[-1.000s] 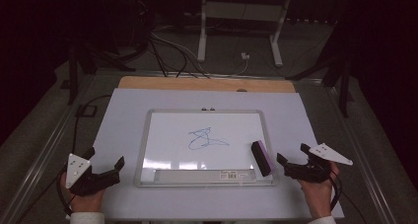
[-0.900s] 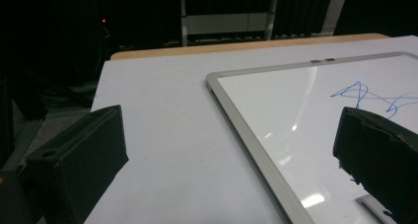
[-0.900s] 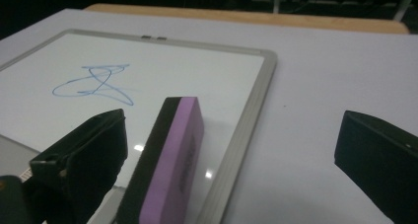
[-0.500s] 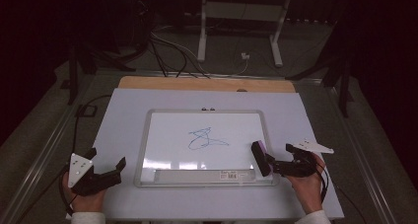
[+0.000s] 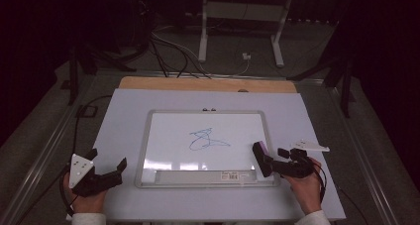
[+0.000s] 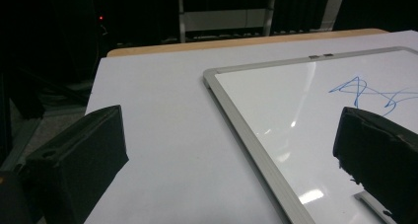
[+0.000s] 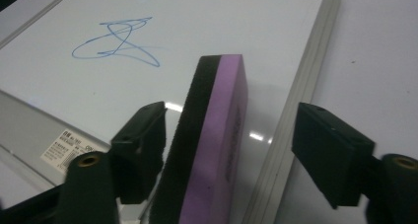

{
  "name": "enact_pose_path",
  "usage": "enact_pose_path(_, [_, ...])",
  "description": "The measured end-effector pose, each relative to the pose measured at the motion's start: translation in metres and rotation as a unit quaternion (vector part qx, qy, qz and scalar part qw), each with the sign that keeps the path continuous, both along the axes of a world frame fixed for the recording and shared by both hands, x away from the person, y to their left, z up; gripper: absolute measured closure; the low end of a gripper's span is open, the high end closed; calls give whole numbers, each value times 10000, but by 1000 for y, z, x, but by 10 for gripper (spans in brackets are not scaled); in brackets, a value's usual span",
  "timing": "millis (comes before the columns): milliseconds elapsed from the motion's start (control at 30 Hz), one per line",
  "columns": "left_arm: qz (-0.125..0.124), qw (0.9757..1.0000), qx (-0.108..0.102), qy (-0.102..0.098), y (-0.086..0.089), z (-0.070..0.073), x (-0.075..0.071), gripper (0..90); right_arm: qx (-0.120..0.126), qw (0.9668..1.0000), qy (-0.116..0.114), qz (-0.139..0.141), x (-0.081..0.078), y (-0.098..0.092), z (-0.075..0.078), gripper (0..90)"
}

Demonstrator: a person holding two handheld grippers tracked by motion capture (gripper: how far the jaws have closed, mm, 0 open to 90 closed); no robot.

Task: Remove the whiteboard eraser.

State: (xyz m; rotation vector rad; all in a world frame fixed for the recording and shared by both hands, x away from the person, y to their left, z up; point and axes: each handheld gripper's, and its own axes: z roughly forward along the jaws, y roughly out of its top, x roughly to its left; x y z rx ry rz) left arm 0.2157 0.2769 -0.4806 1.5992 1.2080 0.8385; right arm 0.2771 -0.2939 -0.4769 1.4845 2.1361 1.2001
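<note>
So the right gripper (image 5: 271,164) sits at the near right corner of the whiteboard (image 5: 163,131), with its jaws either side of the eraser (image 5: 261,155). They've just been closing in on it. In the right gripper view the eraser (image 7: 212,140) stands on edge, purple side facing one jaw and black felt side right against the other. The jaw on the purple side is clearly off it, so it isn't pinched yet. The eraser rests on the board's near right corner, by the frame. A blue scribble (image 5: 205,140) sits mid-board. The left gripper (image 5: 106,170) hangs over the tabletop (image 5: 124,111) off the board's near left corner, jaws wide apart with nothing between them.
</note>
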Motion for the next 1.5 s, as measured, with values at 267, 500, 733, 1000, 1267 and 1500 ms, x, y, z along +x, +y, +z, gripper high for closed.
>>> enact_pose_path(267, [-9, 10000, 4, -5, 0, 0, 0, 7, 51, 9996, 230, -133, 2, -2, -6, 351])
enact_pose_path(500, [-12, 10000, 2, -12, 0, 1, 0, 7, 285, 9987, 403, -89, 4, -2, -9, 341])
enact_pose_path(733, [4, 10000, -8, -12, 0, 1, -1, 7, 415, 9971, 628, 143, 7, 11, -13, 320])
enact_pose_path(1000, [5, 10000, -3, -17, 0, 1, -1, 7, 459, 9945, 900, 267, 9, 16, -20, 353])
enact_pose_path(1267, [0, 10000, 3, -21, 0, 1, -1, 7, 490, 9943, 907, 284, 9, 16, -18, 400])
enact_pose_path(1500, [0, 10000, 15, -22, -1, 1, 0, 7, 588, 9944, 837, 270, 8, 16, -13, 404])
